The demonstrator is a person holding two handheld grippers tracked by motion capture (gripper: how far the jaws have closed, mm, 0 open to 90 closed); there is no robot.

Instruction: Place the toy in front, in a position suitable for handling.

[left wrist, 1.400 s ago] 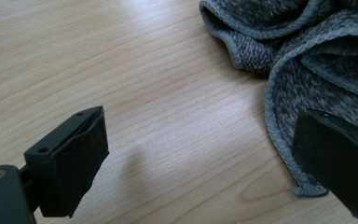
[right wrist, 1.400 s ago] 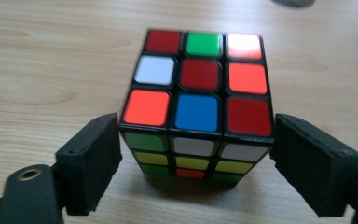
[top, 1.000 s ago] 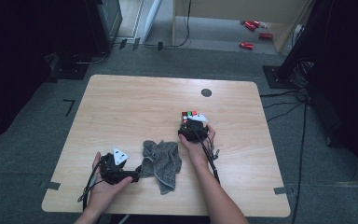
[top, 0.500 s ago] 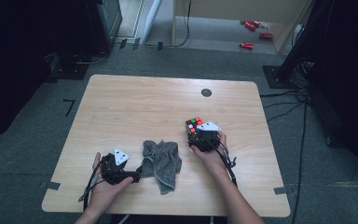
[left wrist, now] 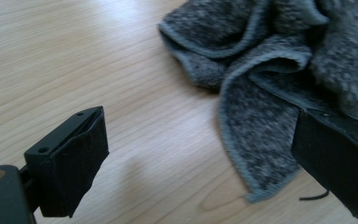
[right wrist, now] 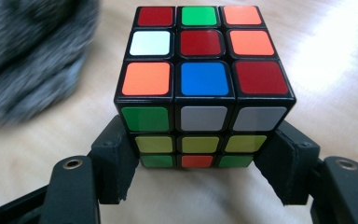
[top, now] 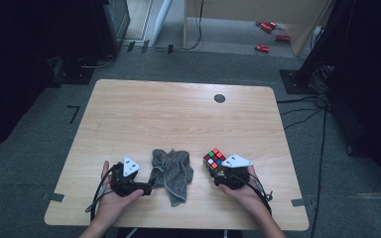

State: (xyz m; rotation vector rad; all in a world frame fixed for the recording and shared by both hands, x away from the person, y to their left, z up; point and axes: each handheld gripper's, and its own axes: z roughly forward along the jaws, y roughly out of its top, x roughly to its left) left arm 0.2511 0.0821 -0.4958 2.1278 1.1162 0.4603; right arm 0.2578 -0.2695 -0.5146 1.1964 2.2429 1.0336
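Observation:
A scrambled Rubik's cube (top: 214, 159) (right wrist: 200, 88) rests on the wooden table (top: 178, 114) at the near right. My right gripper (top: 219, 170) (right wrist: 200, 140) is shut on it, with the pads pressing on the lower part of its two sides. A crumpled grey cloth (top: 171, 173) (left wrist: 270, 70) lies near the front middle. My left gripper (top: 148, 188) (left wrist: 198, 126) lies low at the cloth's left edge with its jaws wide open. One jaw is over bare wood and the other sits at the cloth's hem, and nothing is gripped between them.
A small black round mark (top: 220, 98) sits near the table's far edge. The table's front edge lies just behind both hands. Dark equipment and cables stand on the floor around the table, with red items (top: 263, 48) far behind.
My right gripper has carried the cube toward the person and to the right, away from the cloth. The left gripper and the cloth have stayed in place.

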